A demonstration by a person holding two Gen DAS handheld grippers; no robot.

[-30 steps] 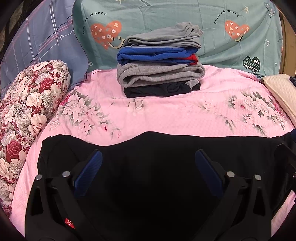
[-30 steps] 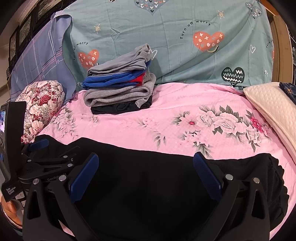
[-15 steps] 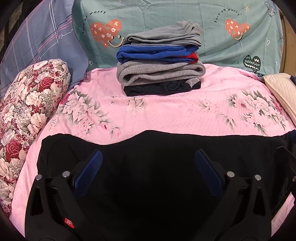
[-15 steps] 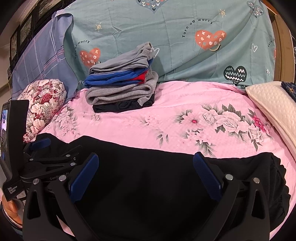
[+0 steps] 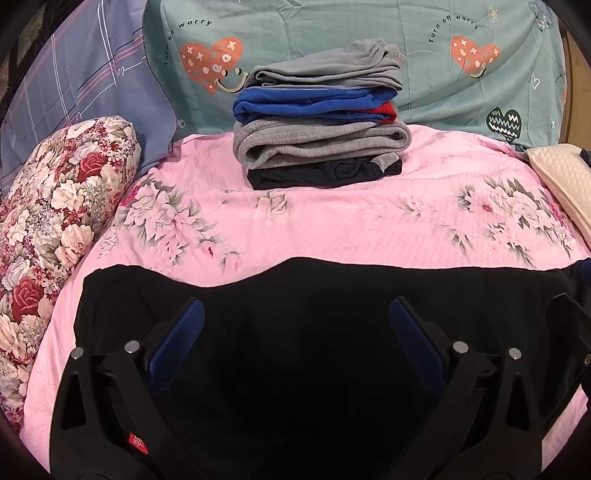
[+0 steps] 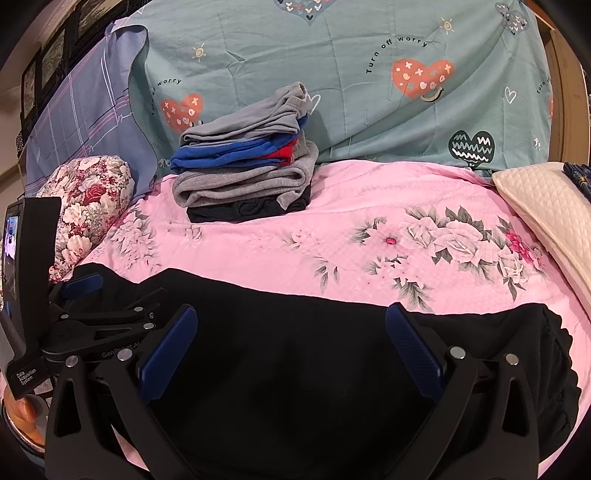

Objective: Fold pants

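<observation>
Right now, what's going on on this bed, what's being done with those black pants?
A person holds a claw in each hand over black pants spread across the pink floral bedspread. The left claw and right claw are both open, gripping nothing. The left claw also shows at the left edge of the right wrist view. Behind, a stack of folded clothes sits on the bedspread. This pair lies flat, not yet stacked.

The teal sheet (image 5: 332,26) behind the bed carries "Turn off worry" arched over its orange hearts — legible in both views. In the right wrist view, the left gripper (image 6: 79,291) bears a white "Data Acquisition System" label and part of a word, "GenRobot" — its end hidden. A red tag (image 5: 137,443) on the left gripper's finger is too small to read.
</observation>
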